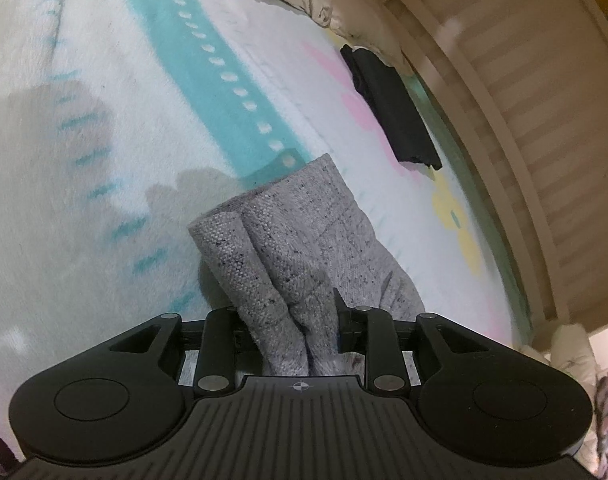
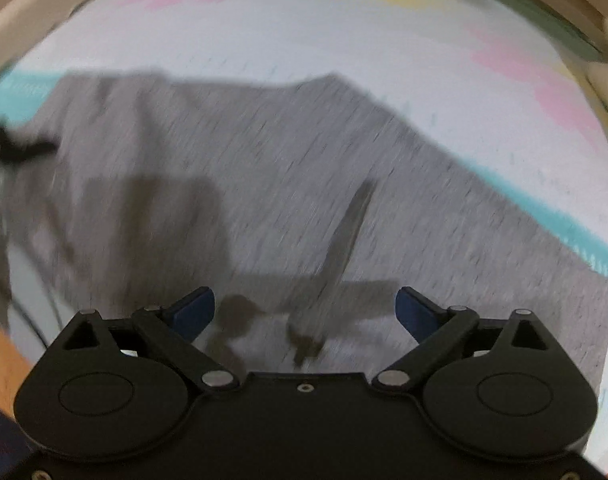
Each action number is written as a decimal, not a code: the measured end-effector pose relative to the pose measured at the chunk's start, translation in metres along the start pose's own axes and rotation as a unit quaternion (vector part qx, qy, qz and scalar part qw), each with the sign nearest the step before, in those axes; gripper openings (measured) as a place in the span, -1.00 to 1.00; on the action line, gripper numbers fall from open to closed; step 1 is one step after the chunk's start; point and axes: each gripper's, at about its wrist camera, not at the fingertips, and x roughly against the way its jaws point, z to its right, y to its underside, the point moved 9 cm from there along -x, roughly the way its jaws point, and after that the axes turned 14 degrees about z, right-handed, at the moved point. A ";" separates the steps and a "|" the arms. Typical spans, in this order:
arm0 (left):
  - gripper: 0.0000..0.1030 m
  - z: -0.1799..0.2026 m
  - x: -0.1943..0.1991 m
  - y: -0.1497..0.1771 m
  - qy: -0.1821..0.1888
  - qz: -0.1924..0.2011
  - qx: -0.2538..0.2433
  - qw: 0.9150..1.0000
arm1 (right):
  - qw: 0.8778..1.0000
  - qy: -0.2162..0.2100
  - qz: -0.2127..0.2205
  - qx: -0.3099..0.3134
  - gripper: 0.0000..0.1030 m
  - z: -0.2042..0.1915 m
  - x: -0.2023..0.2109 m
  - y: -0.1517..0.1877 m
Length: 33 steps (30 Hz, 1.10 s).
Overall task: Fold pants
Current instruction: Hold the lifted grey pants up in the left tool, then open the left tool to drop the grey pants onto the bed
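The left gripper [image 1: 292, 320] is clamped on a bunched fold of the grey pants [image 1: 304, 232], lifting it off the blanket [image 1: 104, 80]. The right gripper [image 2: 305, 308] hangs spread wide above the flat pants [image 2: 264, 160], blurred.

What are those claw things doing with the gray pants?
A person is folding gray pants on a pastel blanket with two hand-held grippers. The left gripper is shut on a bunched part of the pants and holds it up. The right gripper is open above the flat part, holding nothing. A dark folded cloth lies farther off.
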 end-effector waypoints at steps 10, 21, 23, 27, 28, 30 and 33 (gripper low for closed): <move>-0.35 -0.001 -0.004 -0.001 0.025 0.007 0.038 0.999 | 0.999 0.006 0.035 0.009 0.95 0.002 0.014 -0.011; -0.48 0.096 0.054 -0.008 0.097 0.094 -0.148 0.980 | 0.982 0.070 -0.010 -0.174 0.97 0.128 0.025 0.001; -0.48 0.125 0.070 -0.006 0.119 0.110 -0.184 0.969 | 0.970 0.110 -0.035 -0.212 0.96 0.156 0.020 0.021; -0.48 0.185 0.104 0.011 0.170 0.145 -0.259 0.940 | 0.954 0.151 -0.068 -0.249 0.86 0.190 0.011 0.056; -0.49 0.201 0.114 0.018 0.187 0.152 -0.275 0.931 | 0.954 0.141 -0.064 -0.256 0.84 0.194 0.012 0.058; -0.49 0.240 0.134 0.037 0.231 0.166 -0.305 0.909 | 0.957 0.128 -0.062 -0.253 0.69 0.201 0.023 0.057; -0.48 0.294 0.149 0.080 0.290 0.157 -0.352 0.876 | 0.958 0.114 -0.041 -0.260 0.67 0.219 0.041 0.049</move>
